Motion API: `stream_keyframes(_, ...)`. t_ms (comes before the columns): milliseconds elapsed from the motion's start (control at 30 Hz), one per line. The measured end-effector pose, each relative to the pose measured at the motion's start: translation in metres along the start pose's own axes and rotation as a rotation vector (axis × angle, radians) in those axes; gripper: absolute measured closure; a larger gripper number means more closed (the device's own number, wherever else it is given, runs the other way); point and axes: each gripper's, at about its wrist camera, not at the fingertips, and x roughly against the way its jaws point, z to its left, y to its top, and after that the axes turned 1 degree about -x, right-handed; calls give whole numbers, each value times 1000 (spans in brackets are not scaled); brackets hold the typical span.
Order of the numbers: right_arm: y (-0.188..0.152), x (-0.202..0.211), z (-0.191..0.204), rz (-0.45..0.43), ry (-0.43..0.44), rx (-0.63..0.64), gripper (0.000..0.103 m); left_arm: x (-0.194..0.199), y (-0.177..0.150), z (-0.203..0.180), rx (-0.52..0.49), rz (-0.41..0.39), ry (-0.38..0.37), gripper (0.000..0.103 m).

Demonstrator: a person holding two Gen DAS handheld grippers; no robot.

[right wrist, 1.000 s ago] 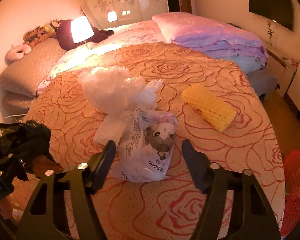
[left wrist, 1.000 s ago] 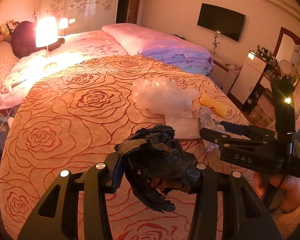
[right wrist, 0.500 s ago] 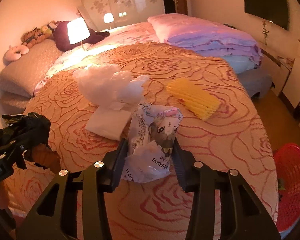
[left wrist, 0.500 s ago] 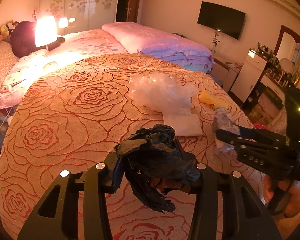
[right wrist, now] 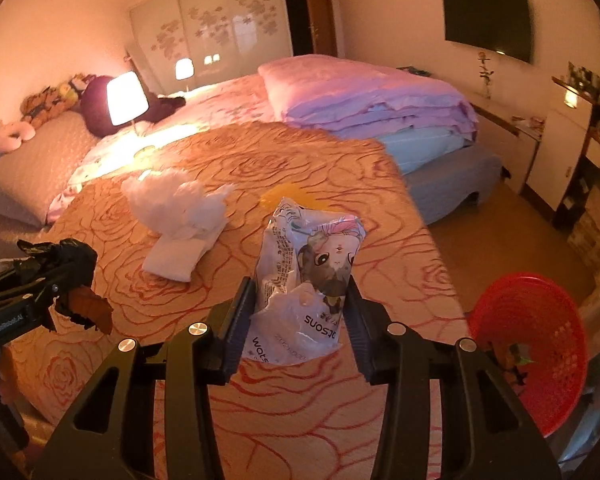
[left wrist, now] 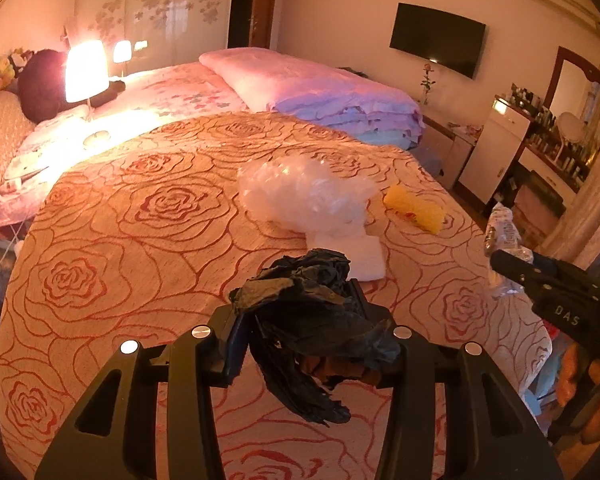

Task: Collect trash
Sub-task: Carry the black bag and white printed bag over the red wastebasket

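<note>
My left gripper [left wrist: 312,336] is shut on a crumpled black plastic bag [left wrist: 308,312] and holds it above the bed's near edge; it also shows in the right wrist view [right wrist: 60,260]. My right gripper [right wrist: 300,308] is shut on a white printed wrapper [right wrist: 308,276] and holds it lifted above the bed, also seen in the left wrist view [left wrist: 500,236]. On the orange rose bedspread [left wrist: 120,240] lie a clear crumpled plastic bag [left wrist: 304,196], a folded white tissue [left wrist: 360,252] and a yellow foam wrap [left wrist: 416,208].
A red plastic basket [right wrist: 532,352] stands on the floor right of the bed. Folded pink and blue quilts [right wrist: 364,100] lie at the far side. A lit lamp [left wrist: 86,70] and plush toys are at the far left. Cabinets and a dresser line the right wall.
My right gripper closed on the white wrapper and lifted it off the bed, moving right towards the bed's edge. My left gripper kept holding the black bag.
</note>
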Motion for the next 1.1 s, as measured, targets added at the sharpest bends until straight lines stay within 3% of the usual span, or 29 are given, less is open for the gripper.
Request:
stream_keyframes(833,3,37,-49,-64,-95,-94,60,-1,24,-37,-65,-27,-50,60)
stream_keyframes(1100,1,46,-68,-79,-126,-129,60,-7,40,-66,-91,-25,-108,60)
